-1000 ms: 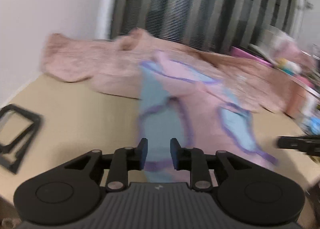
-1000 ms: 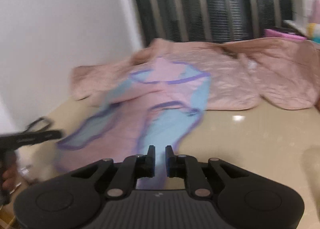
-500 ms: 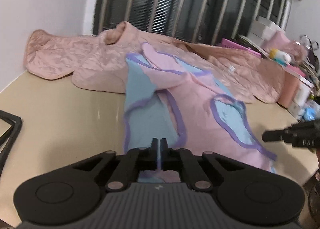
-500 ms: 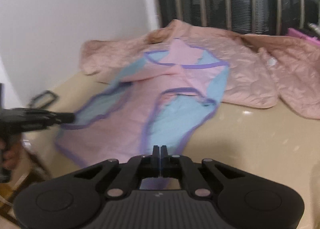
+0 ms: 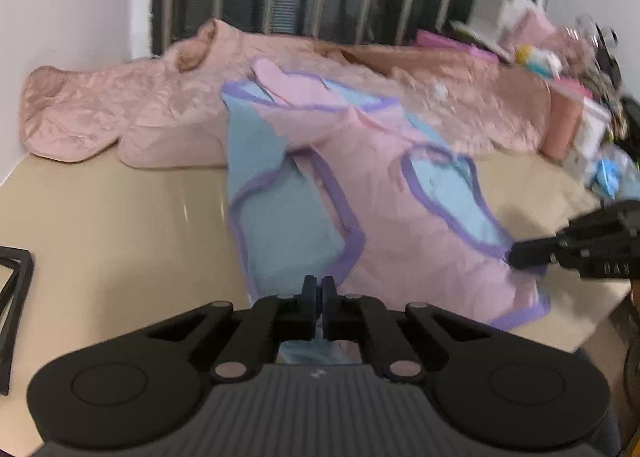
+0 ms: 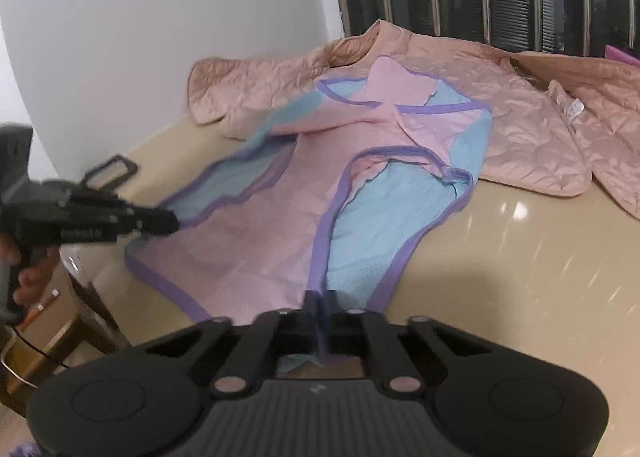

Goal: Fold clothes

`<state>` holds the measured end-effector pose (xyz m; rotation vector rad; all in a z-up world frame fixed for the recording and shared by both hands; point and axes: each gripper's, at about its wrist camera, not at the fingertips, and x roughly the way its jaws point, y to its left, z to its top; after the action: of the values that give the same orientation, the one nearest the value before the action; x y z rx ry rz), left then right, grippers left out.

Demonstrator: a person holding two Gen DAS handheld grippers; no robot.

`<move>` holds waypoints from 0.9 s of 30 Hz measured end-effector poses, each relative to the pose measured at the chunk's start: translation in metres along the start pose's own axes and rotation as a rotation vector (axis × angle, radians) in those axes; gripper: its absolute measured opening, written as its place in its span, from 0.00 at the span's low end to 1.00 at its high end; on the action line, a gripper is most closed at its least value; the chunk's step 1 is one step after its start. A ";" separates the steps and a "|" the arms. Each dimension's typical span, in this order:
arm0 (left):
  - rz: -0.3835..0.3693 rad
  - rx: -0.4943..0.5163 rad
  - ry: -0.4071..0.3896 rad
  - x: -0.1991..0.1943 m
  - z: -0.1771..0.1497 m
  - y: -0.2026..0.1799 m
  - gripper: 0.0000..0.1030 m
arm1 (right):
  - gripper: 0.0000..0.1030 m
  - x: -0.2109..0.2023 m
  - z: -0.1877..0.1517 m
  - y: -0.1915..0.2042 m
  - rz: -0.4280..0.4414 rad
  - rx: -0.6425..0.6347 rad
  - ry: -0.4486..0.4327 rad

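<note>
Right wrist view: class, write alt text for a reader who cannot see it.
The right gripper is shut on the near hem of a pink, blue and purple-trimmed garment on a beige table. The left gripper grips its far corner.

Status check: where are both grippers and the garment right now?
Left gripper and right gripper both shut on pink-and-blue garment hem. Garment's far end overlaps quilted jacket.

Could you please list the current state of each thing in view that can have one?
Left gripper: shut on the vest's near hem.
Right gripper: shut on the vest's near hem.
Vest: unfolded, spread across the table, far end lying on the jacket.
Jacket: unfolded, lying rumpled at the back of the table.
Table: bare in front, cluttered at its far right.
</note>
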<state>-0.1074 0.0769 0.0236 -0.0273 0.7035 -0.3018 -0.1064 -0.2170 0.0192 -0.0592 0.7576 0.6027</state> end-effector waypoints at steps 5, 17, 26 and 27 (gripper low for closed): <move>0.005 -0.042 -0.051 0.004 0.011 0.000 0.02 | 0.01 -0.002 0.015 -0.004 -0.066 0.006 -0.063; 0.023 0.026 -0.113 -0.035 -0.012 0.000 0.30 | 0.12 -0.035 -0.009 0.014 -0.054 -0.048 -0.142; 0.049 0.170 -0.056 -0.031 -0.033 -0.021 0.34 | 0.12 -0.014 -0.027 0.029 -0.076 -0.070 -0.078; 0.046 0.166 -0.062 -0.029 -0.033 -0.019 0.33 | 0.12 -0.013 -0.027 0.027 -0.073 -0.055 -0.080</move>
<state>-0.1540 0.0696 0.0189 0.1369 0.6150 -0.3130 -0.1452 -0.2086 0.0122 -0.1122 0.6591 0.5532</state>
